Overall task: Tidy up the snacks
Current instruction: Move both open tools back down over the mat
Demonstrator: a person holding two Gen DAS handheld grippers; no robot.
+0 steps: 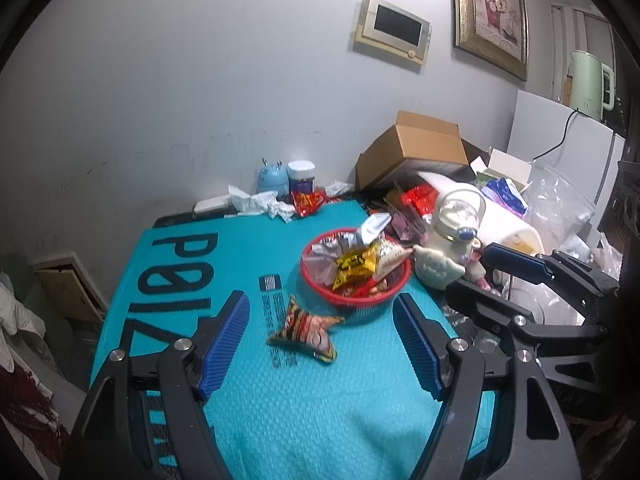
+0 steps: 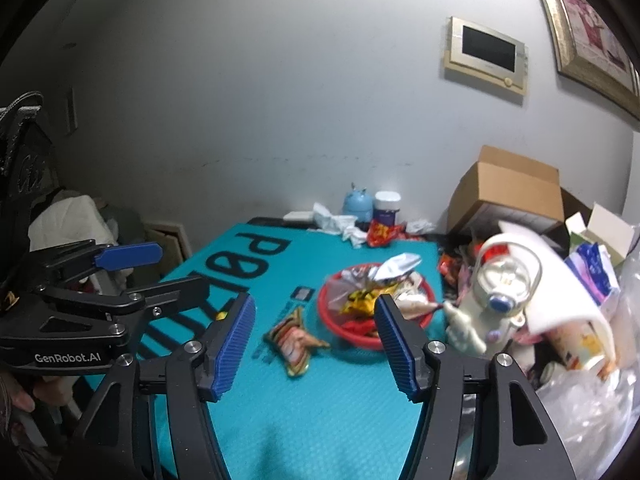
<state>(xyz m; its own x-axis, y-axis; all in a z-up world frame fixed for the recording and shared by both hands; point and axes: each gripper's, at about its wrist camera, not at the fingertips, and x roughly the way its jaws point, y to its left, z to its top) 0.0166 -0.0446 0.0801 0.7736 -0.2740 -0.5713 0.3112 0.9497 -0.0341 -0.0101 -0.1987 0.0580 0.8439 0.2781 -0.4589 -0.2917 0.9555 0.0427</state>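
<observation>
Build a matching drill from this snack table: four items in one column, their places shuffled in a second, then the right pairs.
Items:
1. striped snack packet
2. red basket
3. cardboard box
4. green kettle

Places:
A. up on the white cabinet at far right
B. lying loose on the teal mat, beside the basket
C. behind the clutter, near the wall
D. on the mat, full of snack packs

Pairs: 1-B, 2-D, 3-C, 4-A
</observation>
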